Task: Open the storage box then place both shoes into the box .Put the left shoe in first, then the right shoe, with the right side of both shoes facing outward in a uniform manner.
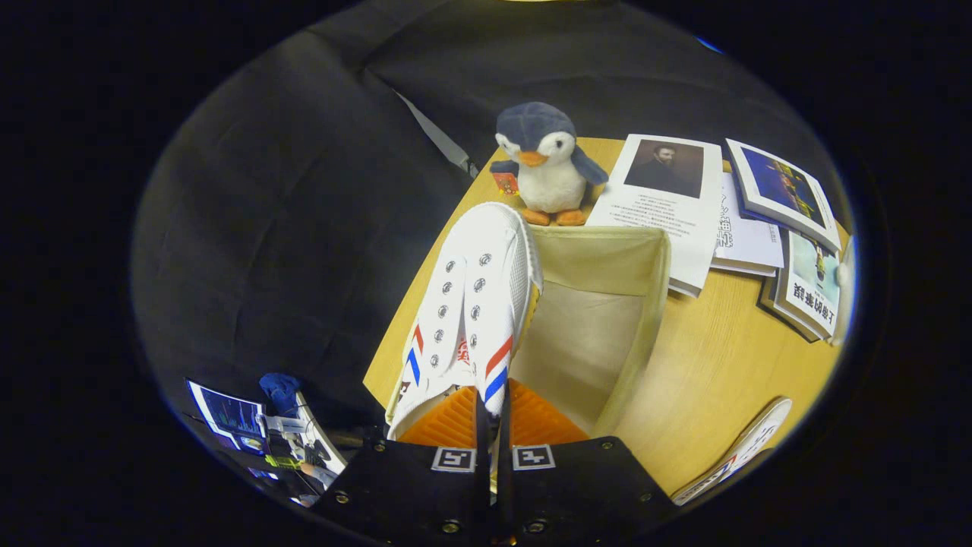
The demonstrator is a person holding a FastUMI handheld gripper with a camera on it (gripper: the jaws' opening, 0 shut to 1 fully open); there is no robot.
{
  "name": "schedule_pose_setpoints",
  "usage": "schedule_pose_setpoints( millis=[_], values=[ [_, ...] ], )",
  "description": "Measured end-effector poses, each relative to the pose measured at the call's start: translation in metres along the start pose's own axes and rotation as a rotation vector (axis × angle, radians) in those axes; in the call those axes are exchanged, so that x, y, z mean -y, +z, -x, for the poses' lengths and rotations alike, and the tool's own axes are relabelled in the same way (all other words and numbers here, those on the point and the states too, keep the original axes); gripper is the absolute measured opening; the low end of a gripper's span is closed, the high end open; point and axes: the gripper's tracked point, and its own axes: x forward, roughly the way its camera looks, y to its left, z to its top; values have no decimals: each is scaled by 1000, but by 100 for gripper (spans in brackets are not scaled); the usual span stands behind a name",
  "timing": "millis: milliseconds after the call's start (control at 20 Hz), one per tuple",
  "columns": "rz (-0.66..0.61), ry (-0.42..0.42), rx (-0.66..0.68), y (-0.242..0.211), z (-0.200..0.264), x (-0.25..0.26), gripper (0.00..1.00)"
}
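Fingers [492, 425] pinching white sneaker [474, 304] over fabric storage box's [645, 304] nine-o'clock rim; risks snagging there, toppling outside onto table [721, 380].

You see a white shoe [472, 304] with red and blue slanted stripes on its sides and silver eyelets. The box [600, 334] is pale beige cloth inside. The table [721, 380] is light yellow wood. The far penguin toy [543, 163] is slate blue with a white belly, orange beak and orange feet. The near right shoe [733, 452] is white too.
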Motion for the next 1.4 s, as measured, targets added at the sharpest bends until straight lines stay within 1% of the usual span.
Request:
schedule_pose_setpoints(
  millis=[150,200,250,300,350,400,550,700,950,1150,1400],
  values=[
    [-8,5,-11,-1,-10,-4,3],
    [-2,12,-5,0,-9,-7,15],
    [13,11,11,2,-6,-6,43],
    [18,-5,37,-3,-13,-2,72],
    [17,-14,54,10,5,0,100],
    [18,-14,72,12,12,2,97],
    [7,-12,99,14,31,9,97],
    [-15,-12,137,12,61,23,97],
    [-65,-27,198,4,105,53,97],
    [-103,-70,241,-12,135,91,97],
    [-180,-137,274,-46,158,146,97]
  ],
)
